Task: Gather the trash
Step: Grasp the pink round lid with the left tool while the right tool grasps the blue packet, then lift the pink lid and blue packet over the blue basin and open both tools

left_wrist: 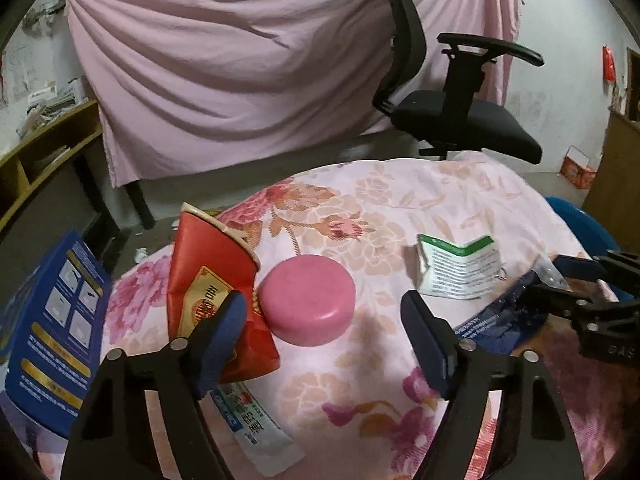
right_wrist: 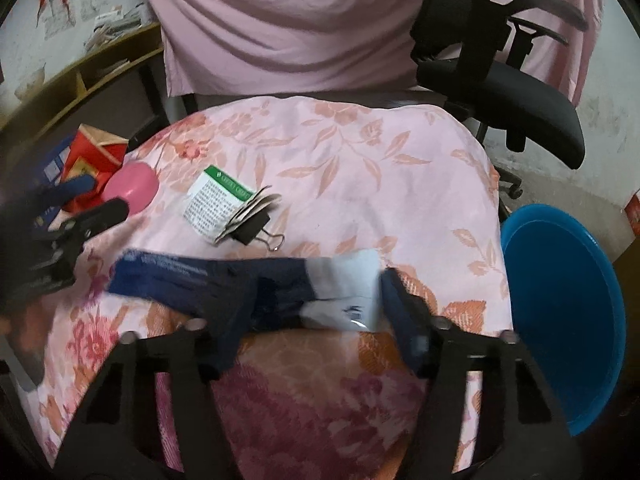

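Right wrist view: floral-covered worktop (right_wrist: pixel 360 152), blue basin (right_wrist: pixel 568 320) beside it. Right tongs (right_wrist: pixel 316 304) part-open, straddling dark blue wrapper (right_wrist: pixel 224 280), not yet pinching. Left tongs (left_wrist: pixel 320 312) part-open around pink puck (left_wrist: pixel 308 300). Close squarely before lifting.

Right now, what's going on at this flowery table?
A person is clearing trash with a handheld claw in each hand. The left claw straddles a pink round puck, with one finger in front of a crumpled red paper cup; it isn't gripping either. The right claw straddles a dark blue and white wrapper, not clearly pinched. A green-and-white leaflet with a binder clip lies untouched, and a blue basin waits beside the table.
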Demonstrator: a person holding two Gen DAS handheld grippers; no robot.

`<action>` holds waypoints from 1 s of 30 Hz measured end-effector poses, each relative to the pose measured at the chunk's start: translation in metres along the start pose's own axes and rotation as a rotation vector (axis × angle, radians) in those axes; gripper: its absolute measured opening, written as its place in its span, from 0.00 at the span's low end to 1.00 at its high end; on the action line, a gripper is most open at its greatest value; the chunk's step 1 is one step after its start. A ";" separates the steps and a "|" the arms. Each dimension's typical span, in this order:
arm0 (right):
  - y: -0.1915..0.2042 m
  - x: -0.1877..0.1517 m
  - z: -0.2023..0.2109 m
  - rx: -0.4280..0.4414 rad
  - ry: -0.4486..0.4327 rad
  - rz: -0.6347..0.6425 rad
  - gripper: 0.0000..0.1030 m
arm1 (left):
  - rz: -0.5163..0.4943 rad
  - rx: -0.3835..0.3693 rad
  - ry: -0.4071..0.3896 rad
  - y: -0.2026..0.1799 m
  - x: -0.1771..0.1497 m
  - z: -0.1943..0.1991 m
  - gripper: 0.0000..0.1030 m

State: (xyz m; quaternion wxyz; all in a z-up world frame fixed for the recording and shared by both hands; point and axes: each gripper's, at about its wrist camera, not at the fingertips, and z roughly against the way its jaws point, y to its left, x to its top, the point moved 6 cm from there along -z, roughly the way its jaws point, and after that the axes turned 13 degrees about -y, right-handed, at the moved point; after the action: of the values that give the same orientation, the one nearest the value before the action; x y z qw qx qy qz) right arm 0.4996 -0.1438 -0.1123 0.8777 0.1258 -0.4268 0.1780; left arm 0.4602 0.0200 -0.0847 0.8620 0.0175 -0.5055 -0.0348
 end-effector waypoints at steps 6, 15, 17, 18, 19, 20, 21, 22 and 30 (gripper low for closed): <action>-0.001 -0.004 0.005 0.029 0.003 -0.020 0.68 | -0.011 0.012 0.013 0.002 -0.002 -0.003 0.61; 0.003 -0.005 0.009 0.049 -0.010 -0.024 0.58 | -0.097 0.033 0.036 -0.009 -0.006 -0.010 0.35; 0.001 -0.005 0.010 0.057 -0.016 -0.037 0.57 | -0.093 0.030 0.034 -0.010 -0.006 -0.011 0.34; 0.001 -0.005 0.011 0.060 -0.020 -0.045 0.57 | -0.092 0.027 0.031 -0.010 -0.006 -0.011 0.33; -0.001 -0.005 0.013 0.065 -0.025 -0.054 0.57 | -0.091 0.021 0.027 -0.011 -0.006 -0.010 0.28; -0.001 -0.004 0.015 0.068 -0.031 -0.061 0.57 | -0.090 0.015 0.021 -0.012 -0.006 -0.008 0.24; -0.002 -0.004 0.017 0.071 -0.037 -0.068 0.56 | -0.089 0.005 0.015 -0.013 -0.005 -0.006 0.16; -0.004 -0.004 0.020 0.072 -0.045 -0.077 0.56 | -0.087 -0.002 0.015 -0.014 -0.006 -0.004 0.14; -0.037 -0.010 0.041 0.033 -0.066 -0.147 0.56 | -0.088 0.000 0.050 -0.017 -0.007 -0.005 0.51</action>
State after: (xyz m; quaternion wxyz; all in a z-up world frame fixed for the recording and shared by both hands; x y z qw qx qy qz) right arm 0.4804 -0.1948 -0.0978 0.8716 0.1773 -0.4421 0.1160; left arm 0.4607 0.0038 -0.0940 0.8720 0.0405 -0.4825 -0.0720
